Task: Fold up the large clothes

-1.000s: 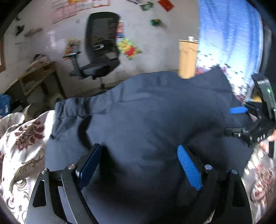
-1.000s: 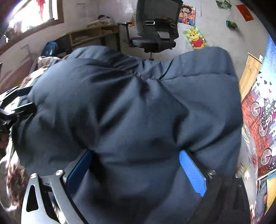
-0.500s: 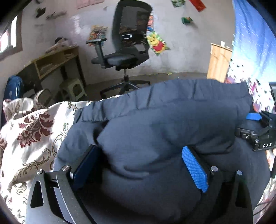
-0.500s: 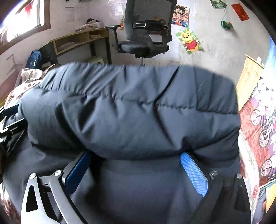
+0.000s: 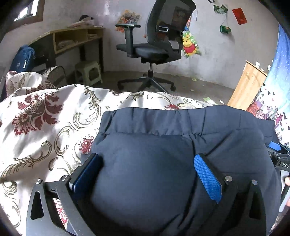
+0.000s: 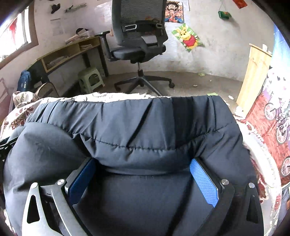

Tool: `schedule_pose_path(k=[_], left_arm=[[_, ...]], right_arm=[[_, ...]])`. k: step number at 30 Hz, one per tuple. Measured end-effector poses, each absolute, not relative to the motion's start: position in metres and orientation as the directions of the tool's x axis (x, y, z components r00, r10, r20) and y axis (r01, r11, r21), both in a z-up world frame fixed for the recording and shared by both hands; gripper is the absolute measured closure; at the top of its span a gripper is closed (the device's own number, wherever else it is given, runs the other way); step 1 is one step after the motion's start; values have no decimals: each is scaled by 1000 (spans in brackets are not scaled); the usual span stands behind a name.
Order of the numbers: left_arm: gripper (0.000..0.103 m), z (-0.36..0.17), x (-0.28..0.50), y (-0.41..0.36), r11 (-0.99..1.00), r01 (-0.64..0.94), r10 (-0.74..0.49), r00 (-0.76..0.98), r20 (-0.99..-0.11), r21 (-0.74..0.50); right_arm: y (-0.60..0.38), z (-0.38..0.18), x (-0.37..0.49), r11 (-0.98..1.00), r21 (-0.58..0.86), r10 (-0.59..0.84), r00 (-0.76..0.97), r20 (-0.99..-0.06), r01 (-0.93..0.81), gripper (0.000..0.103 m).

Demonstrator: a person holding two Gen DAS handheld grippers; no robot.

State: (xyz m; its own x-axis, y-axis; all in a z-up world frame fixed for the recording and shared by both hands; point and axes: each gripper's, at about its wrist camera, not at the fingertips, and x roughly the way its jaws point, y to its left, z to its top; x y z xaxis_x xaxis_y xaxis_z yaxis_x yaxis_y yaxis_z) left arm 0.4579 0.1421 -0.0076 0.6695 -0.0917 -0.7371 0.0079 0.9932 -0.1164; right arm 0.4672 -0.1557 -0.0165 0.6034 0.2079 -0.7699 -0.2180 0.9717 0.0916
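A bed under a floral cover (image 5: 45, 116) carries the dark navy padded jacket (image 5: 163, 145), which lies folded across its near right part, hem band toward the far edge. The left claw (image 5: 148, 163) stands wide, puffy fabric bulging between its blue pads. The right claw (image 6: 143, 168) is likewise spread wide over the jacket's stitched fold.

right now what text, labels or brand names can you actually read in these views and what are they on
"DAS": white letters on the black body of the right gripper, at the right edge of the left wrist view; the word runs out of frame.
Comic poster on the wall: lettering too blurred to read.
Paper sheets by the window: print too small to read.
Navy jacket: no label or logo shows.
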Motion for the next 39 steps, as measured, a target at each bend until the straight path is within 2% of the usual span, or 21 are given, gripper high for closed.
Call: schedule_pose_path(k=[8, 28, 31, 35, 39], left_arm=[[1, -10, 456, 141, 990, 18, -116, 682, -722, -142], [1, -18, 460, 148, 972, 29, -191, 679, -709, -234], [1, -17, 451, 156, 958, 36, -226, 708, -669, -285], [1, -12, 436, 185, 904, 27, -306, 738, -601, -428], [1, -6, 409, 212, 884, -31, -279, 764, -581, -466]], right_arm=[[-159, -28, 465, 966, 129, 245, 627, -740, -225, 0], [-161, -39, 465, 958, 165, 279, 623, -731, -235, 0], [-161, -38, 462, 960, 153, 271, 637, -722, -235, 0], [-159, -37, 456, 964, 127, 254, 660, -707, -234, 0], [-161, -34, 446, 969, 111, 237, 693, -681, -222, 0]])
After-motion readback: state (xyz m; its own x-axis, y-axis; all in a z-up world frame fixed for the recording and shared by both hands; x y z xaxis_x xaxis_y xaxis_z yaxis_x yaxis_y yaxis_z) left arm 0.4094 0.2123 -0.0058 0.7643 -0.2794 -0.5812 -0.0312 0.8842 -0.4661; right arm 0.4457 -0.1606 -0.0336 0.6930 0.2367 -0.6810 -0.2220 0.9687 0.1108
